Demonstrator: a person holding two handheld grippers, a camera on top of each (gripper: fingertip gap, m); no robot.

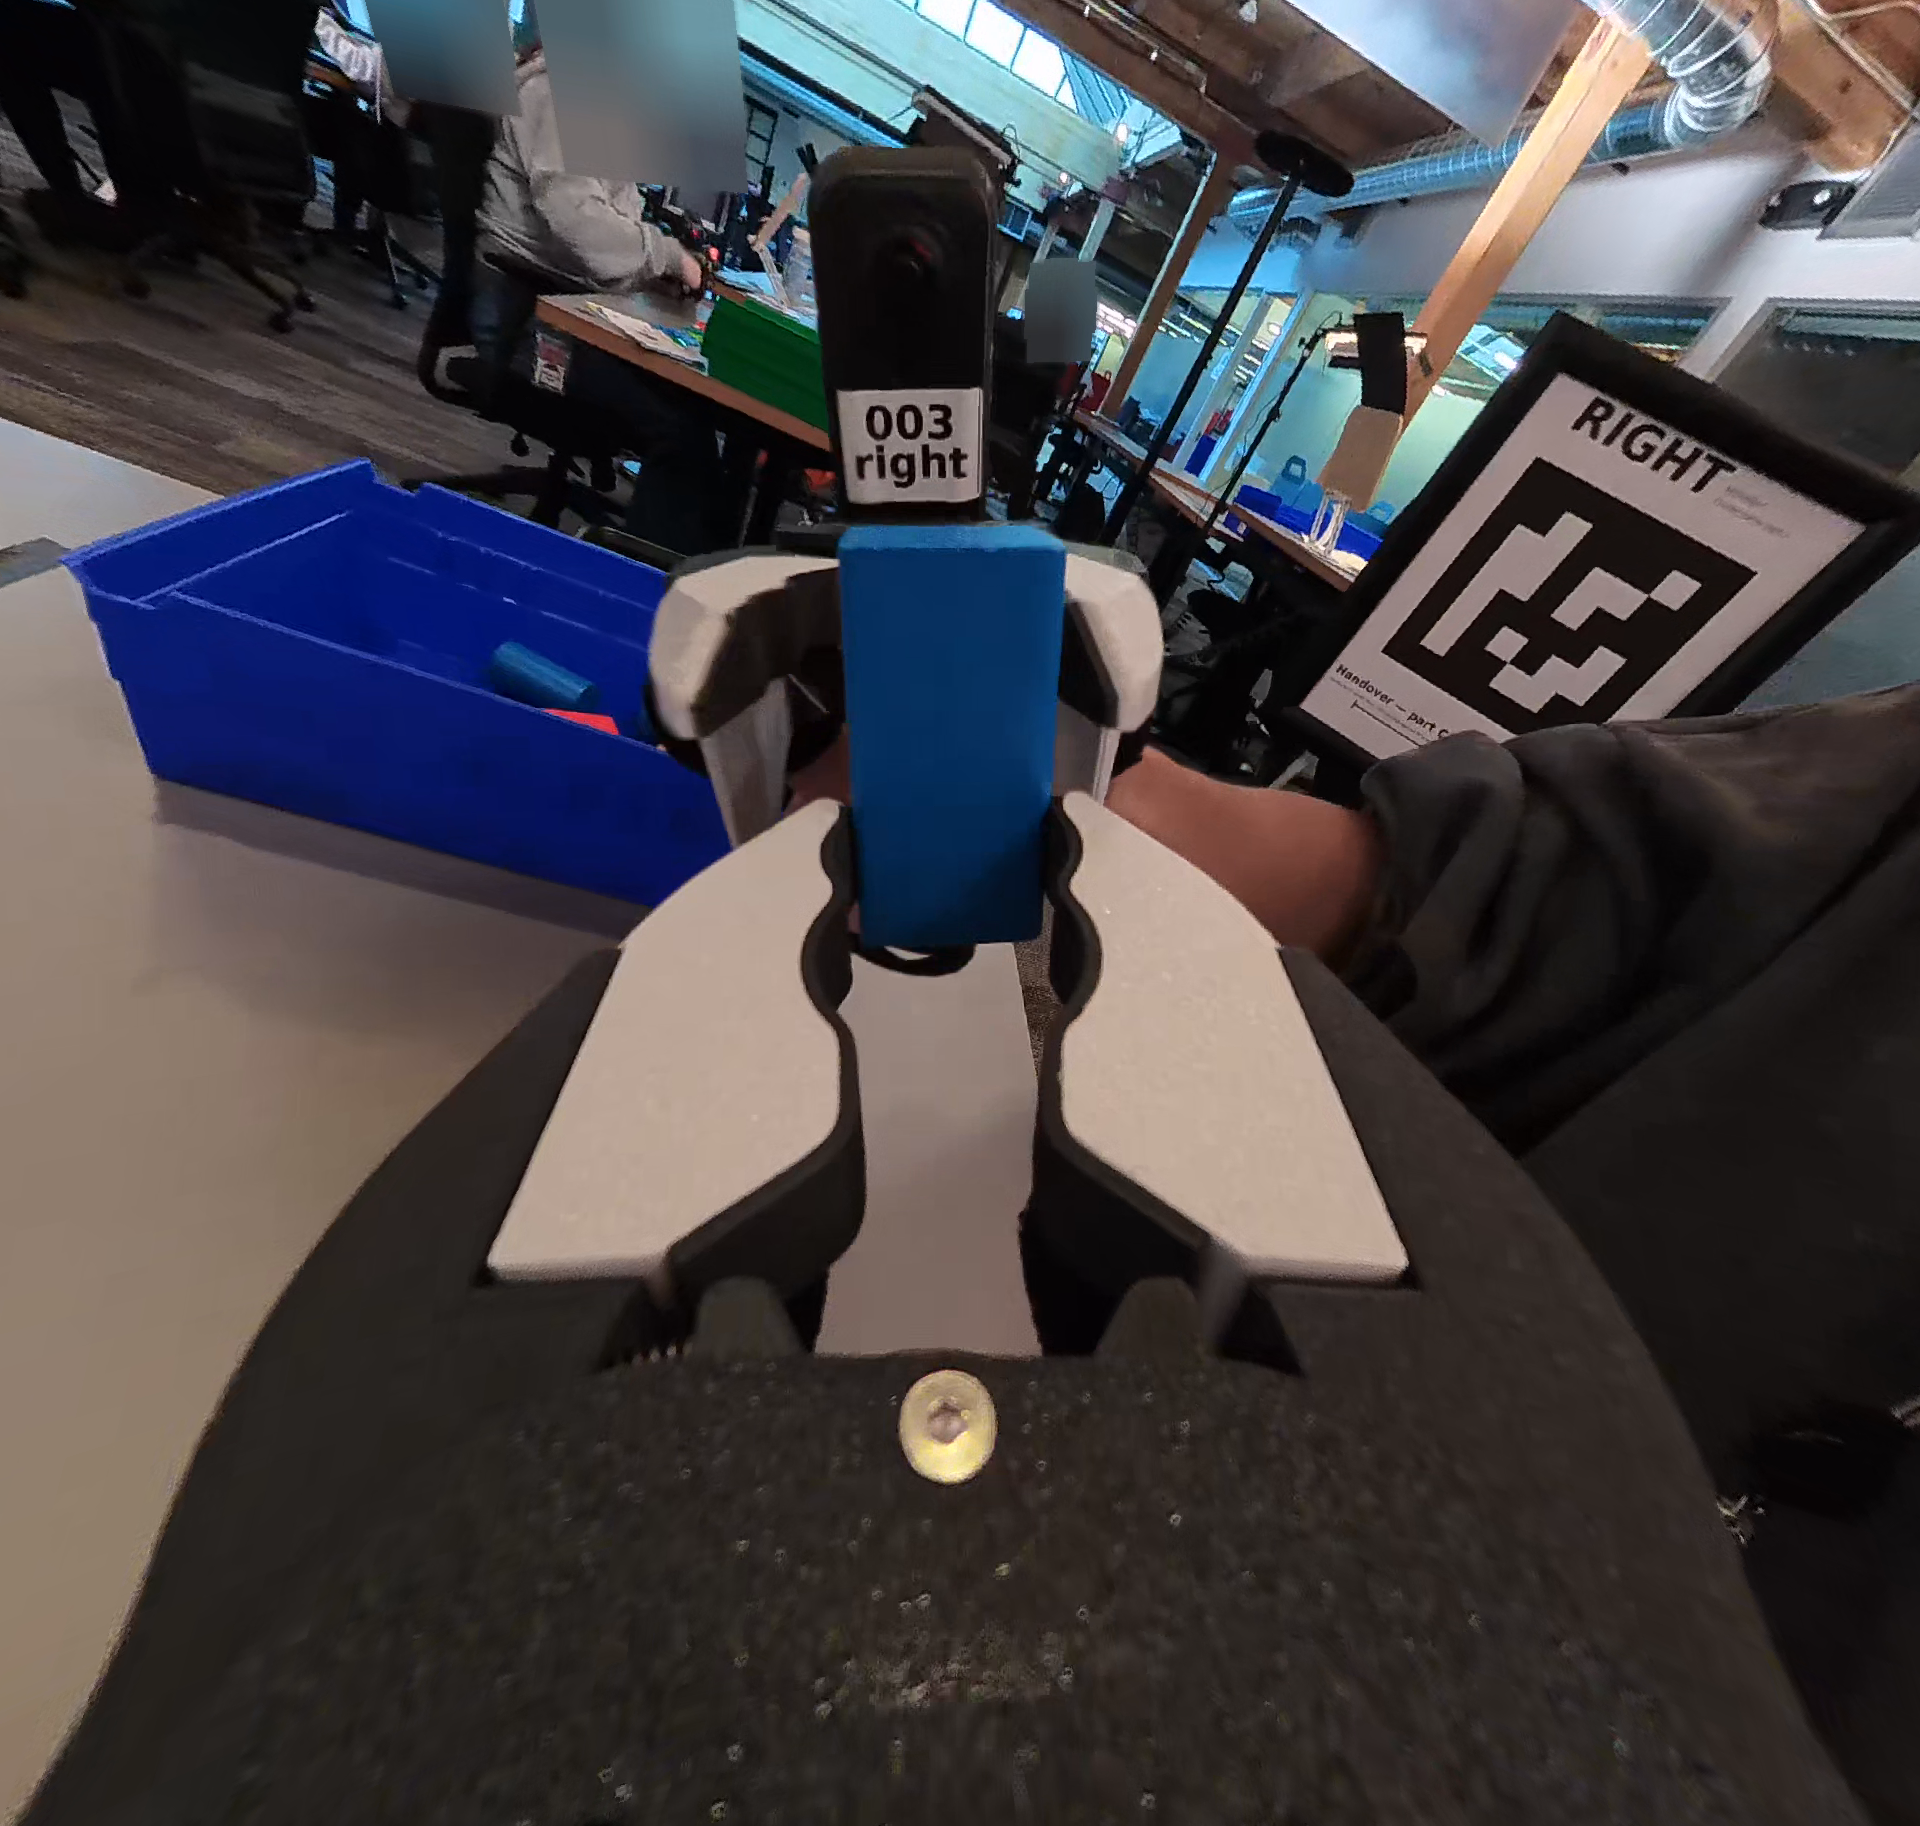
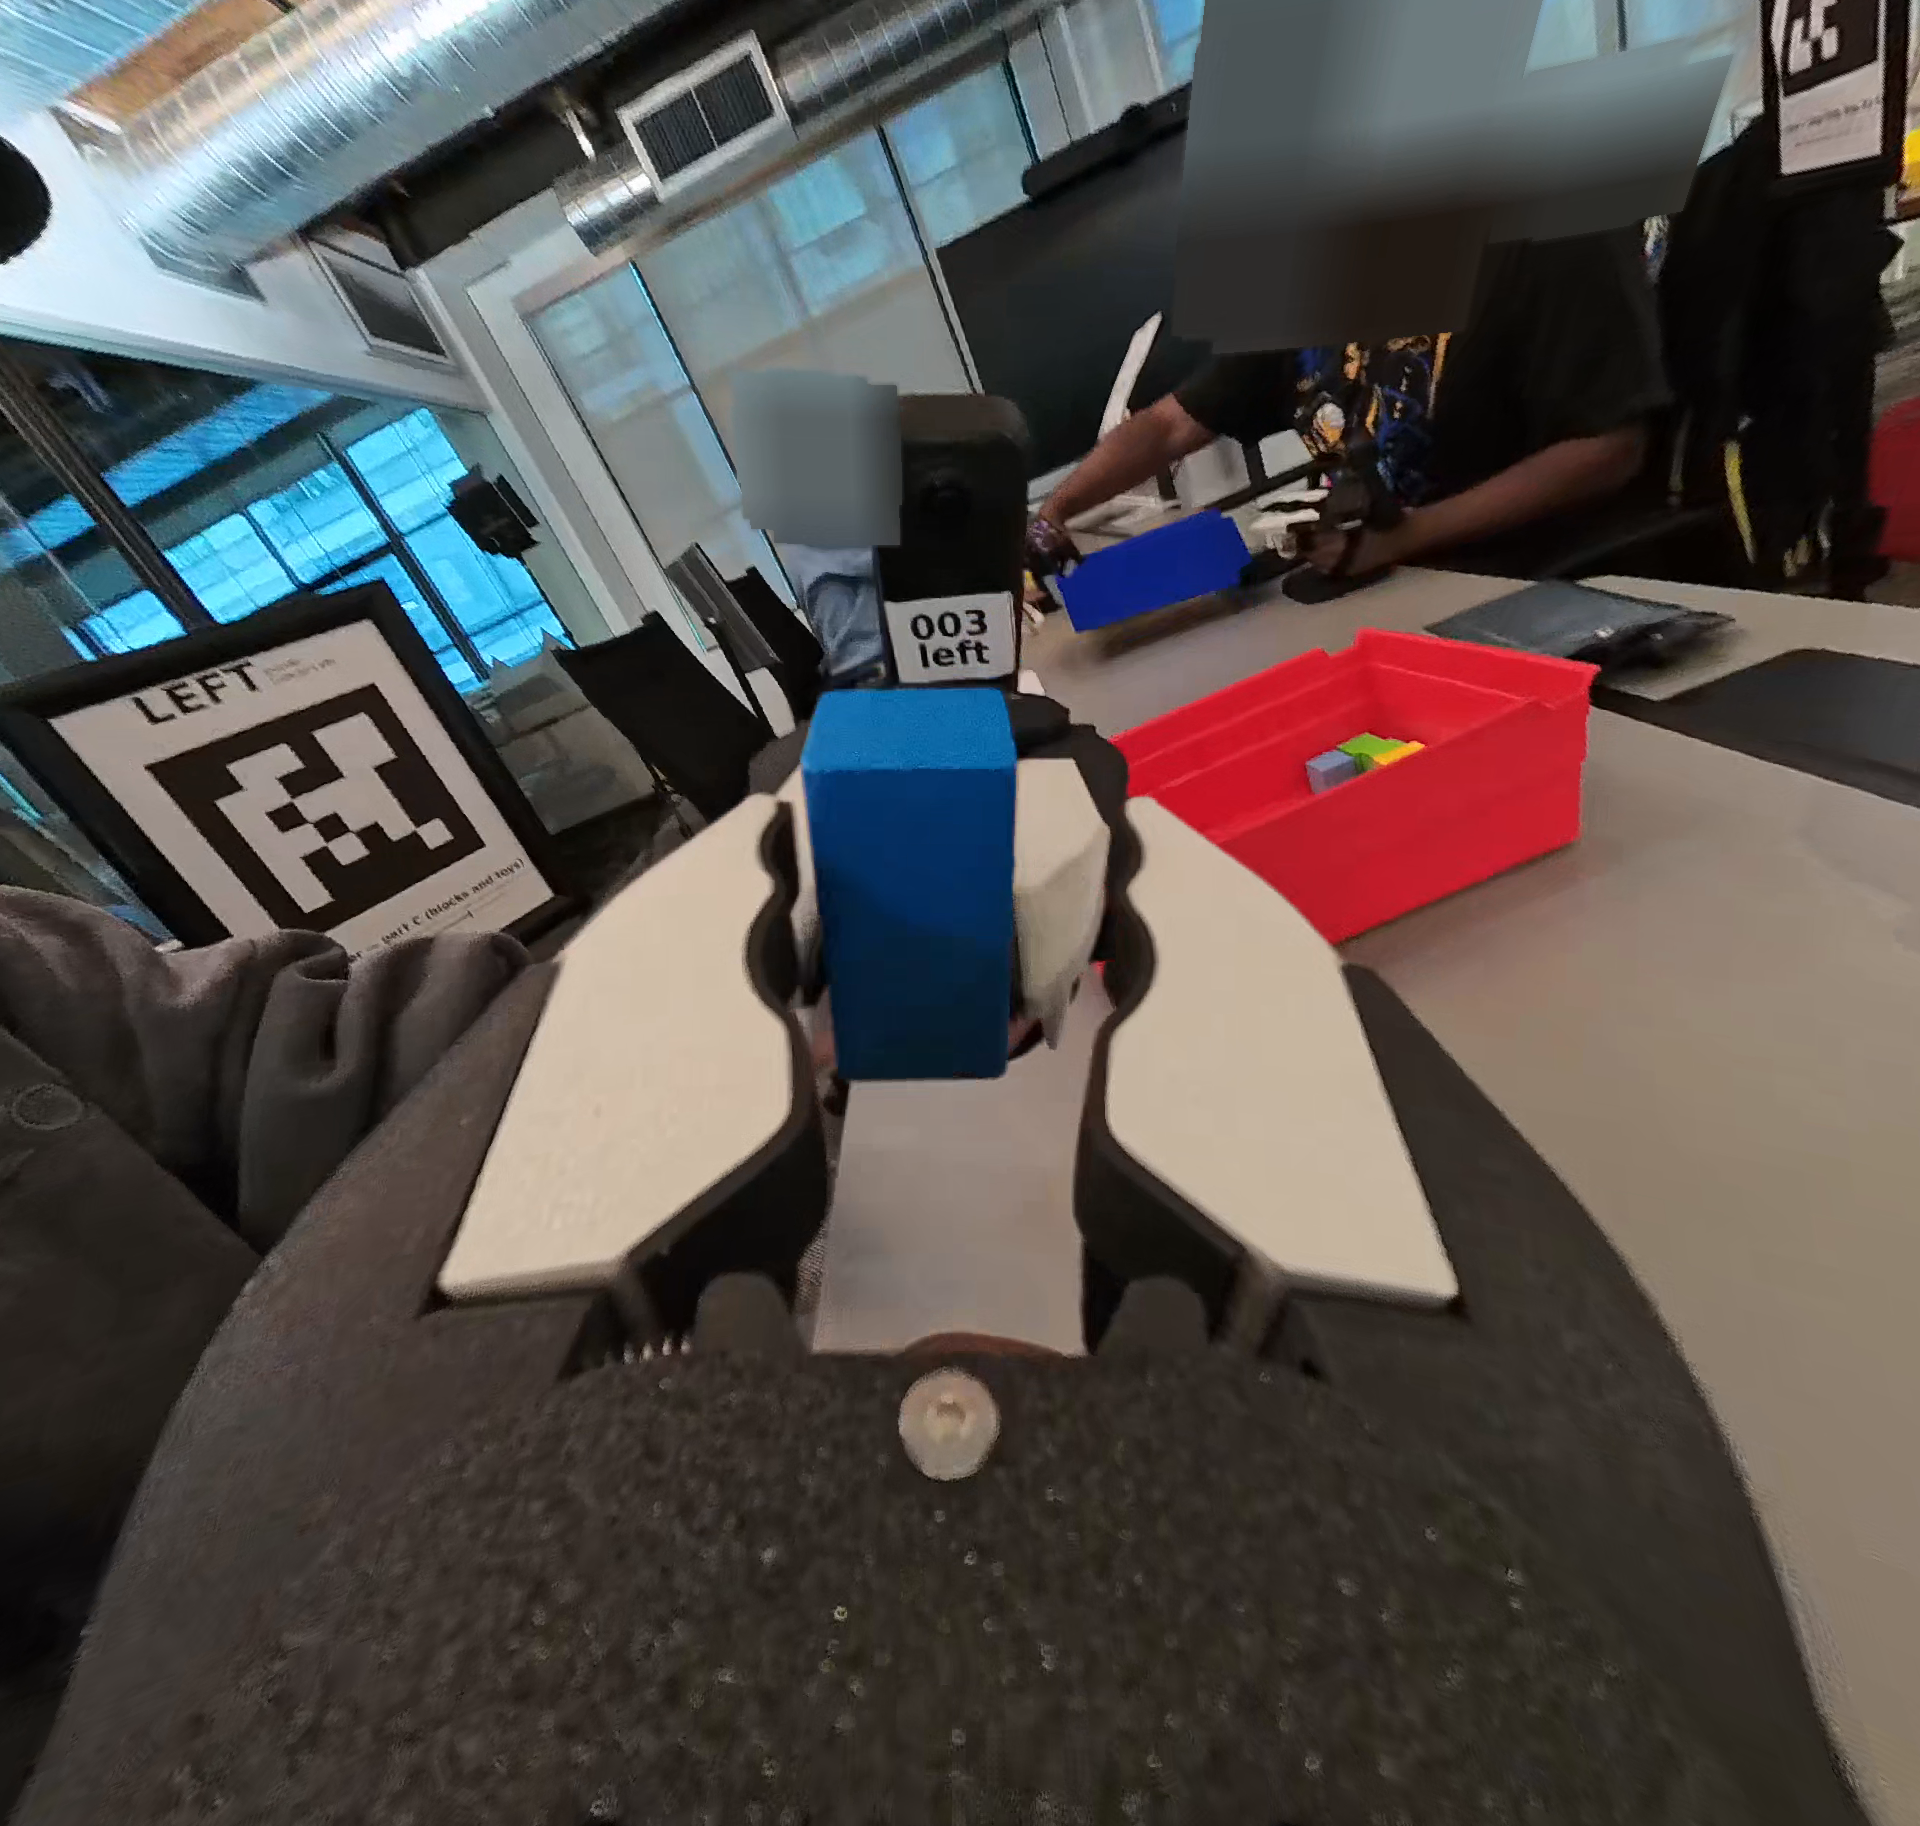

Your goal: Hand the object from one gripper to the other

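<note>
Gripping the upright blue block (image 1: 948, 737) at centre frame, the left gripper (image 1: 948, 867) fingers clamp its lower end; the right gripper (image 2: 951, 903) fingers flank it, apparently not touching. Both cameras carry white printed labels.

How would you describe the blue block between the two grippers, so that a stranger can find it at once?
Start at the grey table, between the red bin and the blue bin. Above it the left gripper and right gripper face each other. The blue block stands upright between them, the only block outside the bins.
</note>
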